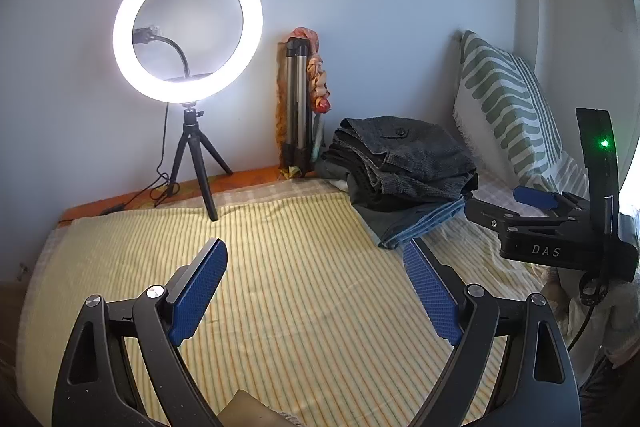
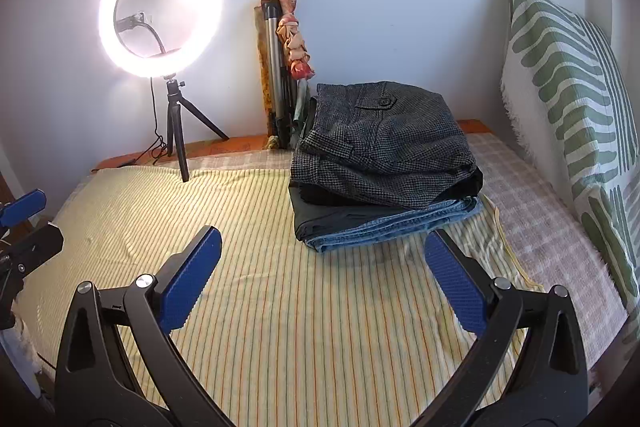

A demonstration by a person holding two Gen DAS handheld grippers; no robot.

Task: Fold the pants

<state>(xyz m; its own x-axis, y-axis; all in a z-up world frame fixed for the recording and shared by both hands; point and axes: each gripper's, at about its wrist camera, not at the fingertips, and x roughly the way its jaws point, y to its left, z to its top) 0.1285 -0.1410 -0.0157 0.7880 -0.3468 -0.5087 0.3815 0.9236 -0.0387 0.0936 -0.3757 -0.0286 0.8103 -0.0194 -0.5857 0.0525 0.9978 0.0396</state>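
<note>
A stack of folded pants (image 2: 384, 163) lies on the striped yellow bed sheet (image 2: 280, 307) at the back right: grey houndstooth pants (image 2: 392, 143) on top, a dark pair under them and blue jeans (image 2: 400, 223) at the bottom. The stack also shows in the left wrist view (image 1: 404, 171). My right gripper (image 2: 322, 271) is open and empty, hovering over the sheet just in front of the stack. My left gripper (image 1: 316, 287) is open and empty over the sheet, left of the stack. The right gripper's body (image 1: 560, 227) shows at the right of the left wrist view.
A lit ring light (image 2: 160, 11) on a small tripod (image 2: 176, 131) stands at the back left. A folded tripod with a cloth (image 2: 280, 67) leans on the wall. A green-patterned pillow (image 2: 568, 99) stands along the right wall. The left gripper (image 2: 24, 235) shows at the left edge.
</note>
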